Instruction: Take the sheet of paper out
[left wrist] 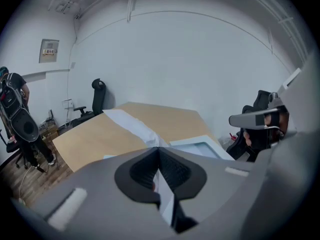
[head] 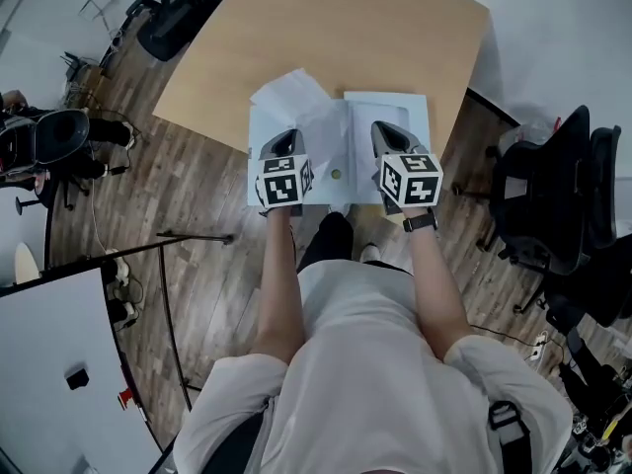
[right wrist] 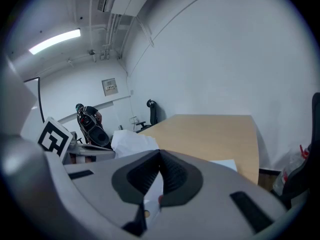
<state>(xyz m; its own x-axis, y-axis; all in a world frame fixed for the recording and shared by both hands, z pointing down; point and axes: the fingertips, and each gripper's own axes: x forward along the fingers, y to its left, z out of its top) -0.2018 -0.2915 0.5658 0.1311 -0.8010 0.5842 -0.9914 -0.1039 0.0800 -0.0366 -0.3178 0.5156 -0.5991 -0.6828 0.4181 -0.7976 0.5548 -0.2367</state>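
Note:
A pale blue folder (head: 403, 109) lies open at the near edge of the wooden table (head: 336, 38). A rumpled white sheet of paper (head: 292, 99) rises out of its left half. My left gripper (head: 285, 140) is shut on the sheet's near edge. In the left gripper view the sheet (left wrist: 131, 124) runs forward from the closed jaws (left wrist: 158, 148). My right gripper (head: 386, 132) is over the folder's right half, its jaws (right wrist: 160, 154) shut on a thin pale flap of the folder. The sheet (right wrist: 131, 141) shows to the left of these jaws, and a folder corner (right wrist: 226, 163) to their right.
Black office chairs stand at the right (head: 553, 196) and at the far left corner (head: 178, 13). A person (left wrist: 15, 114) stands by a chair at the left. A white desk (head: 59, 363) is at my lower left, with cables on the wood floor.

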